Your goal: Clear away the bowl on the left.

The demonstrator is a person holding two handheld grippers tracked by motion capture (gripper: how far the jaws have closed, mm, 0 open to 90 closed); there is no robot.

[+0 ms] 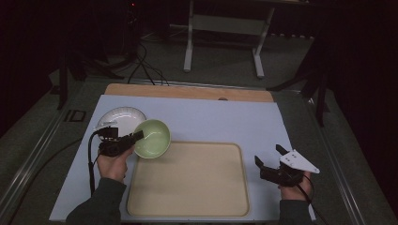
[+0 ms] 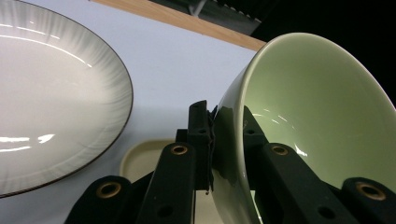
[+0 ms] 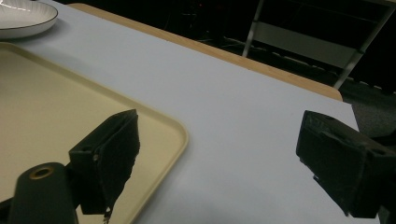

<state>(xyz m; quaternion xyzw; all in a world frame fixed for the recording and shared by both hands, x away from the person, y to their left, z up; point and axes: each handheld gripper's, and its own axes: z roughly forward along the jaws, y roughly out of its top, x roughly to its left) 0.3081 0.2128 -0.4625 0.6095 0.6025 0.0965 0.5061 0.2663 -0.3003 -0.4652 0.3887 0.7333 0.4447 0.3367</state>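
Forearms enter at the bottom of the frame, and between them I see the beige tray (image 1: 187,180) lying bare. At lower right my right gripper (image 1: 272,160) hovers with its jaws wide apart, nothing between them. Left of centre, my left gripper (image 1: 133,139) pinches the wall of the green bowl (image 1: 152,138), one jaw inside and one outside, with the bowl tilted over the tray's upper-left corner. Beyond it sits the white plate (image 1: 121,118). I judge I should level the bowl, lower it squarely onto the tray, then release.

Green bowl (image 2: 322,112) glossy ceramic; plate (image 2: 51,98) glazed; tray (image 1: 187,180) matt plastic.
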